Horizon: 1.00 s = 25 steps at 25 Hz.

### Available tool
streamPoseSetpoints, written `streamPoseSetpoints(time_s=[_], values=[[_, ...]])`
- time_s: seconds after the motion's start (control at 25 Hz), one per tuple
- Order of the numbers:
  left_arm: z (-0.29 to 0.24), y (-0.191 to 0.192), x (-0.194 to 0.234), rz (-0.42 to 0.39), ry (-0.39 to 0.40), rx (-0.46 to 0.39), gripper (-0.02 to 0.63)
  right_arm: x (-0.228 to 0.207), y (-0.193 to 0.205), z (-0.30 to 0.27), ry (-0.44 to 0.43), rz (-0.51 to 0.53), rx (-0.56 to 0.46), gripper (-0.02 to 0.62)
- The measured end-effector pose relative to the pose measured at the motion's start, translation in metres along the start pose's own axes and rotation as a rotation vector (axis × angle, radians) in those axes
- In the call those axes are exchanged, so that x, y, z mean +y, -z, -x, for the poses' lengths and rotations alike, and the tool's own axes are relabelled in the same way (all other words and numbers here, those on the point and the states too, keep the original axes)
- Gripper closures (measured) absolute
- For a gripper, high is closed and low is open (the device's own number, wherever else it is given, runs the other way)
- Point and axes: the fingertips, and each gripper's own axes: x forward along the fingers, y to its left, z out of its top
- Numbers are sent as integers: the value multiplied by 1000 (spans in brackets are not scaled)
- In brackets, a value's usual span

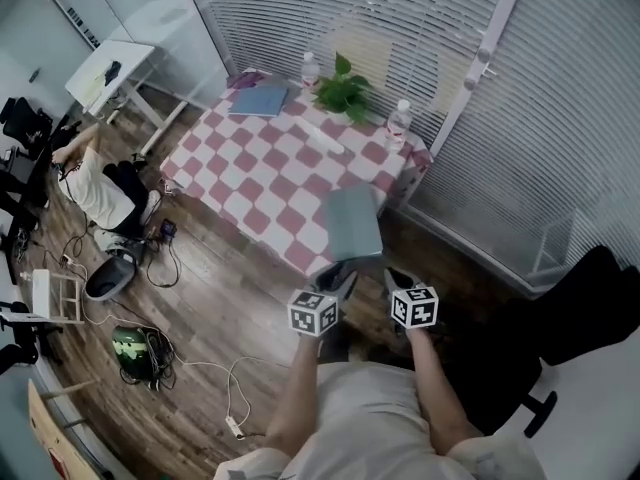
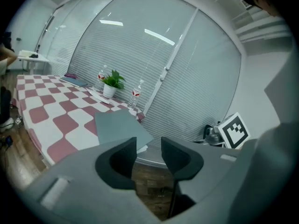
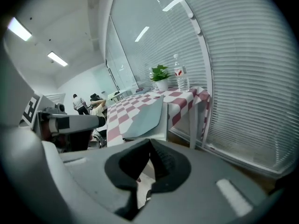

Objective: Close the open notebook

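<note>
The table [image 1: 270,168] carries a red-and-white checked cloth and stands in a corner against slatted blinds [image 1: 400,18] over glass partitions. The notebook [image 1: 353,220] lies at the table's near corner, grey cover up, one end overhanging the edge; the right gripper view shows white page edges under the cover [image 3: 140,115], and the left gripper view shows it flat on the cloth [image 2: 120,127]. At the far side stand a potted plant [image 1: 343,93] and two bottles, one [image 1: 310,70] to its left and one [image 1: 399,123] at the right corner. A blue book [image 1: 260,101] lies at the far left corner, and a white strip [image 1: 325,136] lies near mid-table. The left gripper [image 1: 338,278] is held off the table just short of the notebook, jaws apart with nothing between them [image 2: 148,146]. The right gripper [image 1: 398,276] is beside it, jaws closed tip to tip and empty [image 3: 149,143]. The floor [image 1: 220,298] is wood plank, with cables [image 1: 190,368] trailing across it. A person [image 1: 95,183] sits low at the left. A black chair [image 1: 590,308] stands at the right.
</note>
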Motion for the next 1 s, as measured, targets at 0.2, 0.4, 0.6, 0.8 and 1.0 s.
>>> streamPoseSetpoints(time_s=[0.2, 0.4, 0.6, 0.8, 1.0], values=[[26, 17, -42, -38, -109, -31, 439, 17, -7, 39, -47, 130, -45, 595], [62, 31, -59, -19, -252, -76, 440, 16, -8, 81, -61, 140, -114, 595], [93, 41, -74, -36, -377, -132, 470, 16, 7, 112, -75, 149, -149, 595], [97, 57, -100, -78, -381, -143, 537, 22, 25, 128, -109, 195, -141, 595], [91, 62, -122, -185, -400, -130, 598, 27, 31, 144, -124, 218, -158, 595]])
